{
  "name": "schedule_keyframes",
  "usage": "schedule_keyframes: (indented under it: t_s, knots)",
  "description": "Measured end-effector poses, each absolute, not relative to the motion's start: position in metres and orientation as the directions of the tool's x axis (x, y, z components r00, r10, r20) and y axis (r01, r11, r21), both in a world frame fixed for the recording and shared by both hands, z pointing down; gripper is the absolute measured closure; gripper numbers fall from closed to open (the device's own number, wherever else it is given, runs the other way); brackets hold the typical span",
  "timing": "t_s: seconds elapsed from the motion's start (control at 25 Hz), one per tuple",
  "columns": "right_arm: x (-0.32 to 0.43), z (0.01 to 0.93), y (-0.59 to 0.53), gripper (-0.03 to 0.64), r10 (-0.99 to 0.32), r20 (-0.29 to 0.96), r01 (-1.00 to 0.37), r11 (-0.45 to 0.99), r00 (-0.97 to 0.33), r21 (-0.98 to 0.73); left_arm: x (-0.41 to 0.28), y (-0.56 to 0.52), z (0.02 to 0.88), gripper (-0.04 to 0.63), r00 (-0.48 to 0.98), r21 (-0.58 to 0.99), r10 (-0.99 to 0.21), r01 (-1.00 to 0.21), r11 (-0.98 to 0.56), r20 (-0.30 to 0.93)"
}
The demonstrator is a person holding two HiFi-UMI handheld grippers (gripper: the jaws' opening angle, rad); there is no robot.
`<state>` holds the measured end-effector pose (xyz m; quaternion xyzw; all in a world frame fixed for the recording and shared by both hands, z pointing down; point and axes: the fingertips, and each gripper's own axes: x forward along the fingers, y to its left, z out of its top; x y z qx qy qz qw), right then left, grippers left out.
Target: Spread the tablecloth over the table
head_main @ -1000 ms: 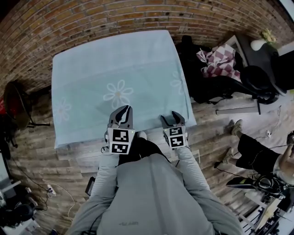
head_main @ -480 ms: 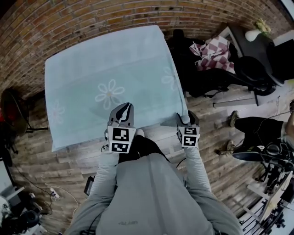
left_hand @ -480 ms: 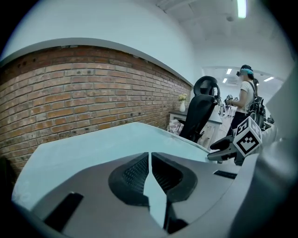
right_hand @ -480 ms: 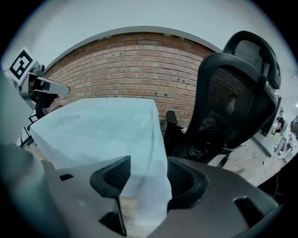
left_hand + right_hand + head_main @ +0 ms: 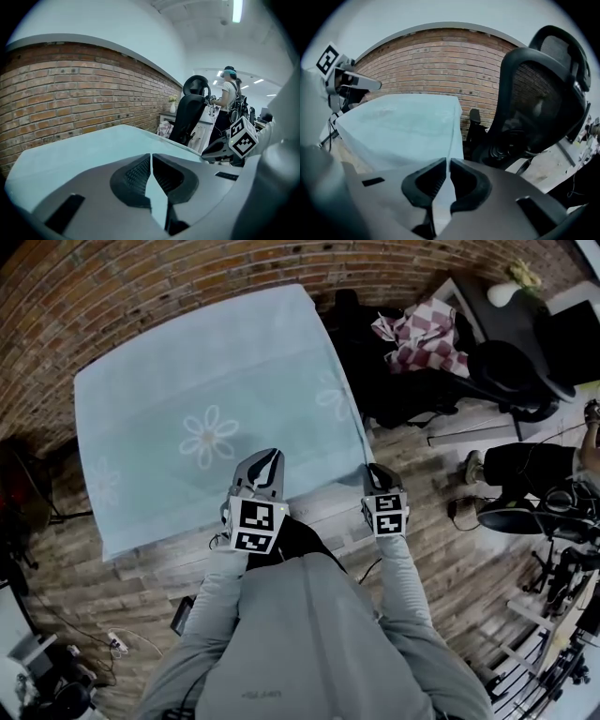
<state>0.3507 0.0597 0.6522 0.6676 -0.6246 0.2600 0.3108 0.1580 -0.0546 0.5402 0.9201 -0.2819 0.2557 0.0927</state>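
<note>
The right gripper (image 5: 373, 474) has slid to the 5 o'clock corner of the tablecloth (image 5: 197, 381), spread at 11 o'clock, and its jaws just clamped it, while the left gripper (image 5: 266, 463) jaws pinch the 6 o'clock hem, likely ready for straightening.

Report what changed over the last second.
The right tongs slid right along the near edge of the tablecloth to its corner and have just closed on the cloth there. The left tongs stay clamped on that edge. The cloth otherwise lies as before.
</note>
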Motion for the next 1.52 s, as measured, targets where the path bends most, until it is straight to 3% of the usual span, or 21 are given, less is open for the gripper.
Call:
schedule_keyframes:
  t_s: [0.4,0.52,0.68,1.12,1.52]
  knots:
    - [0.413,0.663,0.063,0.588,-0.594,0.773,-0.974,-0.107,0.224,0.200,0.160,-0.054,0.542,0.568,0.718,0.035,-0.465,-0.561,-0.827,0.518]
    - [0.421,0.660,0.065,0.528,-0.597,0.764,-0.970,-0.162,0.244,0.183,0.153,-0.056,0.543,0.568,0.715,0.033,-0.475,-0.570,-0.821,0.513]
    - [0.421,0.642,0.070,0.518,-0.638,0.727,-0.966,-0.193,0.255,0.170,0.145,-0.061,0.538,0.568,0.713,0.025,-0.493,-0.580,-0.814,0.499]
    - [0.331,0.582,0.034,0.517,-0.774,0.622,-0.988,-0.033,0.119,0.148,0.121,-0.076,0.501,0.568,0.712,0.002,-0.542,-0.606,-0.795,0.446]
    - [0.241,0.491,-0.073,0.517,-0.903,0.417,-0.973,0.176,-0.100,0.149,0.044,-0.113,0.447,0.568,0.594,-0.077,-0.712,-0.746,-0.662,0.375]
